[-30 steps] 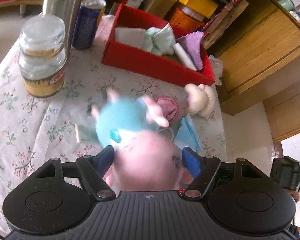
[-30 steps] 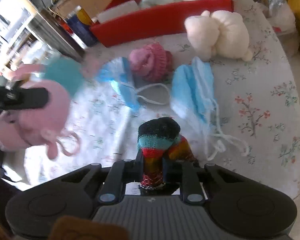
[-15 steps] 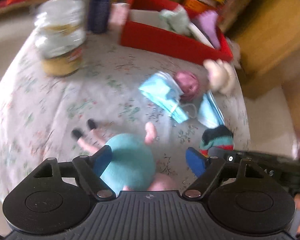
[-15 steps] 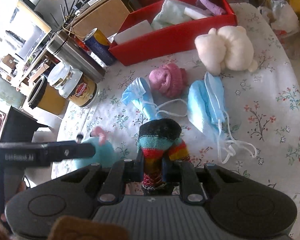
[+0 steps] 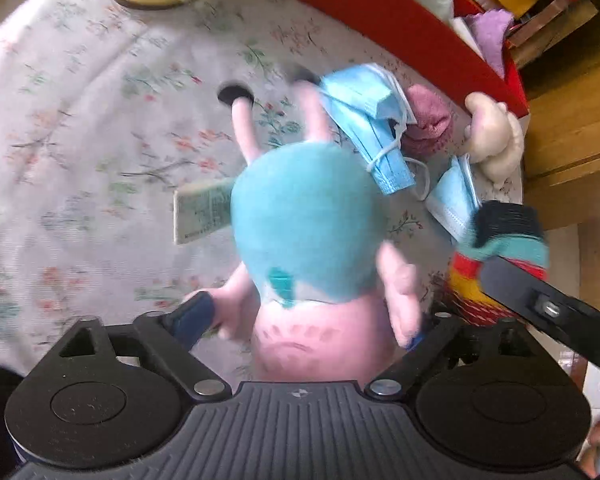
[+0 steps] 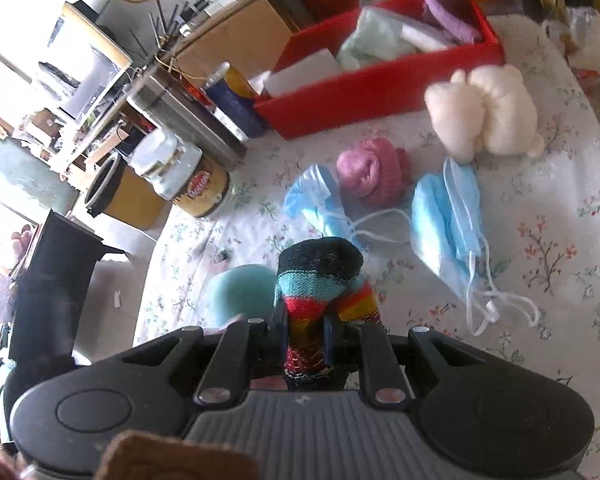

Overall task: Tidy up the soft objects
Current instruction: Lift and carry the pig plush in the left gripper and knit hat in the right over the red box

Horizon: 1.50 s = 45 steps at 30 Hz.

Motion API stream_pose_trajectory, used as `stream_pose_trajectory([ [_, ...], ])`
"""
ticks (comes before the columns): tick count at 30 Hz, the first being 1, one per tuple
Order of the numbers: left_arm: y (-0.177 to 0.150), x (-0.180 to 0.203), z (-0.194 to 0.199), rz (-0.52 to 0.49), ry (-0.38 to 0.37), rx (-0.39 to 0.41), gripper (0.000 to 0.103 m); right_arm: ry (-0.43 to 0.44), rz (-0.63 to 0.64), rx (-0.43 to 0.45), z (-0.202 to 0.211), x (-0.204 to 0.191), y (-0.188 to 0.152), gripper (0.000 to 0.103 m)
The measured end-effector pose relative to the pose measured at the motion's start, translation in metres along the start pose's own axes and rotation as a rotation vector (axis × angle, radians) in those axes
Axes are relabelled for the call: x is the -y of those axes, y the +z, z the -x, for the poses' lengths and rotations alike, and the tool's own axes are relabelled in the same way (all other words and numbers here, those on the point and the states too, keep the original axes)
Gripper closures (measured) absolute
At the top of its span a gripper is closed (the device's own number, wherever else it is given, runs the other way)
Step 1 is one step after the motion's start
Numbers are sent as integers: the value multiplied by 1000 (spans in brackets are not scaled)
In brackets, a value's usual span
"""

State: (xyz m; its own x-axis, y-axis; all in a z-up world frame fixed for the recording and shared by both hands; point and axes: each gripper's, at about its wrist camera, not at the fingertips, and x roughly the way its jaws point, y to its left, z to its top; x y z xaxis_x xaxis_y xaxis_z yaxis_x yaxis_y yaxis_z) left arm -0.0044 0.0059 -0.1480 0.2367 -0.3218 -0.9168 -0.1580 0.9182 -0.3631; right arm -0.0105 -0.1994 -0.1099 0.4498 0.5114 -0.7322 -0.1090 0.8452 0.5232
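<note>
A plush toy (image 5: 304, 232) in teal and pink is seen on a surface (image 5: 80, 128) covered in white cloth with a floral print. The sock (image 6: 320, 280) is striped in black, teal, red and yellow. The masks (image 6: 448, 216) are light blue, the box (image 6: 380, 84) red, the knitted ball (image 6: 372, 172) pink.

Cluttered home, floral tablecloth (image 5: 80, 128), coffee jar (image 6: 188, 184)
</note>
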Motion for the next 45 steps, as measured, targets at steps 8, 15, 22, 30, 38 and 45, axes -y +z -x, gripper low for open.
stream_pose_trajectory([
  [8,-6,62,-4,-314,112,49,41,-86,-12,52,13,16,5,103],
  [15,-4,58,44,-341,47,151,41,-107,-10,121,29,19,16,103],
  [22,24,64,83,-322,21,306,40,-116,11,215,44,7,38,103],
  [30,51,79,103,-323,-8,407,40,-132,29,302,52,-5,67,103],
  [38,75,89,117,-324,-55,464,40,-127,65,352,56,-18,93,103],
  [45,96,106,117,-347,-51,522,40,-139,83,392,58,-22,114,103],
])
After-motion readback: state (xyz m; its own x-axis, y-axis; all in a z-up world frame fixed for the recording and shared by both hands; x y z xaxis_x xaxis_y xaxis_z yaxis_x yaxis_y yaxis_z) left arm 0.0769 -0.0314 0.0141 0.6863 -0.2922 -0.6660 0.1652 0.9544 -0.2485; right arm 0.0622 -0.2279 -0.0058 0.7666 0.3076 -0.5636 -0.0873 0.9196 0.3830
